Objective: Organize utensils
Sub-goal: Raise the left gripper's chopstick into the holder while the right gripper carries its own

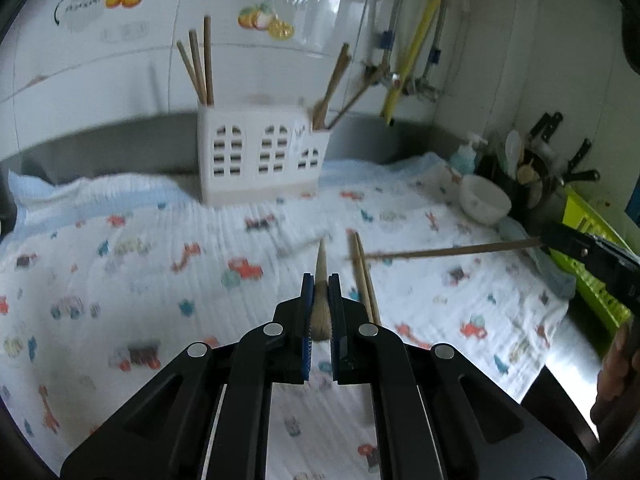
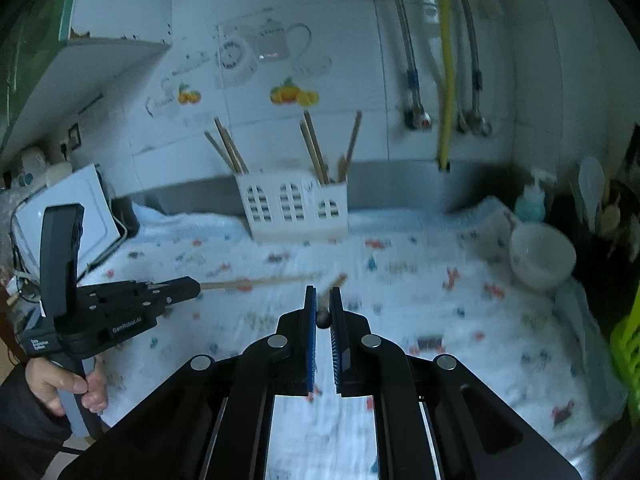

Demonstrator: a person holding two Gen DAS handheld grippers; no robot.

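A white cloth printed with small vehicles and animals (image 1: 168, 240) covers the counter, and at its far edge stands a white utensil holder with arched cut-out windows (image 1: 260, 154), against the tiled wall. The holder's left compartment has three wooden chopsticks (image 1: 198, 64) leaning upright, and its right compartment holds a few more sticks (image 1: 334, 88) tilted to the right; the middle looks empty, though its inside is hidden from both views. To the right, on the cloth's far corner, sits a white bowl (image 1: 484, 200), with a blue soap bottle (image 1: 464, 160) behind it, a dark rack of ladles and knives (image 1: 536, 160) in the corner, and a green crate (image 1: 592, 248) cut off by the edge. A yellow hose (image 1: 420, 36) and metal pipes run down the wall. The left gripper (image 1: 321, 280) is pressed together on a wooden chopstick (image 1: 321, 264), seen end-on between its blue pads, raised above the cloth. The right gripper (image 2: 323, 292) is also clamped on a chopstick (image 1: 452, 251), which in the left view sticks out leftward and level; in its own view only the stick's dark round end shows. Two more chopsticks (image 1: 364, 276) lie side by side on the cloth just right of the left gripper. Motion blur softens the cloth and holder. A hand (image 2: 60, 384) grips the left tool's handle.
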